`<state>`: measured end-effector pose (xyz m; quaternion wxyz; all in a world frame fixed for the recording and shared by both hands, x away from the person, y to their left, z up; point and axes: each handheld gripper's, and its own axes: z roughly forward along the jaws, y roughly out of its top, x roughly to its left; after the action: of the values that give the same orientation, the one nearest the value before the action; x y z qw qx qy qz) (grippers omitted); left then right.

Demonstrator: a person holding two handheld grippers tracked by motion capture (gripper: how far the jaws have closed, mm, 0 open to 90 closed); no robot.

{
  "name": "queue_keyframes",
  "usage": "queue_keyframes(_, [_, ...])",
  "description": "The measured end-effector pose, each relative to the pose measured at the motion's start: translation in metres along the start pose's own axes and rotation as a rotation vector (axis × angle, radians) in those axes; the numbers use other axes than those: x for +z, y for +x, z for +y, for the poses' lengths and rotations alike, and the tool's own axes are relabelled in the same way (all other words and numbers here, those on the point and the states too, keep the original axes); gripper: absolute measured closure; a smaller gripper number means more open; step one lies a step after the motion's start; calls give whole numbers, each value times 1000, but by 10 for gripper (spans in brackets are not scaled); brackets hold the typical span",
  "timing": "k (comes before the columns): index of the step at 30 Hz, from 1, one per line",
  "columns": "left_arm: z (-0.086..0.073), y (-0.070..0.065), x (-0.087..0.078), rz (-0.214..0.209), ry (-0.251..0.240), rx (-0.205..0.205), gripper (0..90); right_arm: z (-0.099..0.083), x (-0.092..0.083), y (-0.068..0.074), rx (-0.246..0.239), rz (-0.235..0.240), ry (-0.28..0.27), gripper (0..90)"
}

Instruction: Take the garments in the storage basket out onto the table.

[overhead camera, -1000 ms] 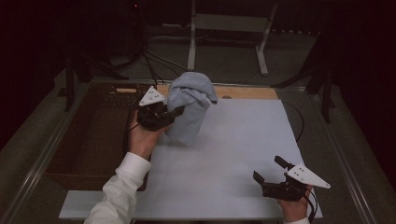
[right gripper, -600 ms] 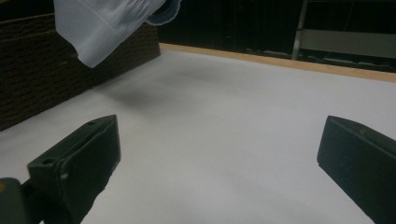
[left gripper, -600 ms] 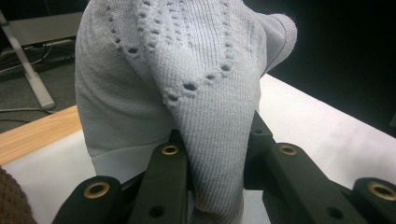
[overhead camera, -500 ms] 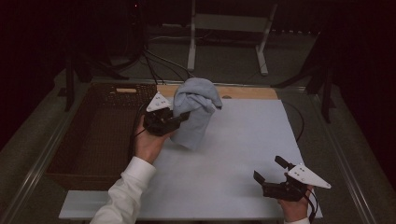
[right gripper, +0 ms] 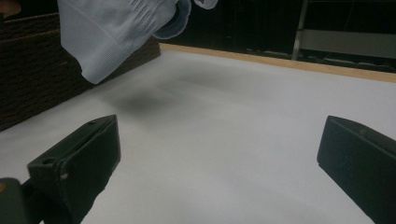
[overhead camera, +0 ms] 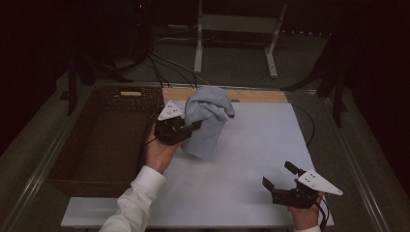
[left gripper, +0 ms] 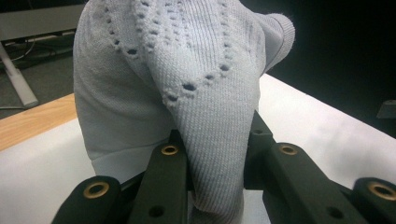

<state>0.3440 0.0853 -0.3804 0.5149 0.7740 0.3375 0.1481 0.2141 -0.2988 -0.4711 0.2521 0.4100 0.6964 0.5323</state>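
the left hand-held gripper point(overhead camera: 193, 126) has its jaws pinched on a fold of the pale blue knit sweater point(overhead camera: 207, 121), and you can see it really well in the left gripper view, where the knit point(left gripper: 205, 93) bunches between the two black jaws and drapes over them. the sweater hangs off the desk point(overhead camera: 251, 159), bunched up in a lump, over the back left part of the white surface, close to the wooden strip along the far edge. its lower hem dangles free above the desk, and in the right gripper view there's a soft shadow on the white under it.

the right hand-held gripper point(overhead camera: 281, 175) sits low near the front right corner of the desk, well apart from the sweater, jaws spread wide with nothing between them.

a dark wicker basket point(overhead camera: 92, 145) runs along the left edge of the desk, just beside the left hand.
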Motion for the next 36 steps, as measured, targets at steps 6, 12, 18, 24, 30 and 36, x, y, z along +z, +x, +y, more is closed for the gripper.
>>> queue_keyframes(6, [-3,-4,4,-16,4,-1,761,0,0,0,1,0,-1,0])
queue_keyframes(12, [-8,-8,8,-29,9,-7,760,0,0,0,0,1,-1,0])
queue_keyframes(18, [-12,-13,12,-41,15,-8,759,0,0,0,0,1,0,0])
queue_keyframes(24, [-17,-19,18,-58,31,0,758,0,0,0,0,2,0,0])
queue_keyframes(30, [-24,-23,24,-78,42,-10,756,0,0,0,1,2,-1,0])
queue_keyframes(36, [-31,-28,29,-90,59,-9,750,0,0,0,0,2,0,0])
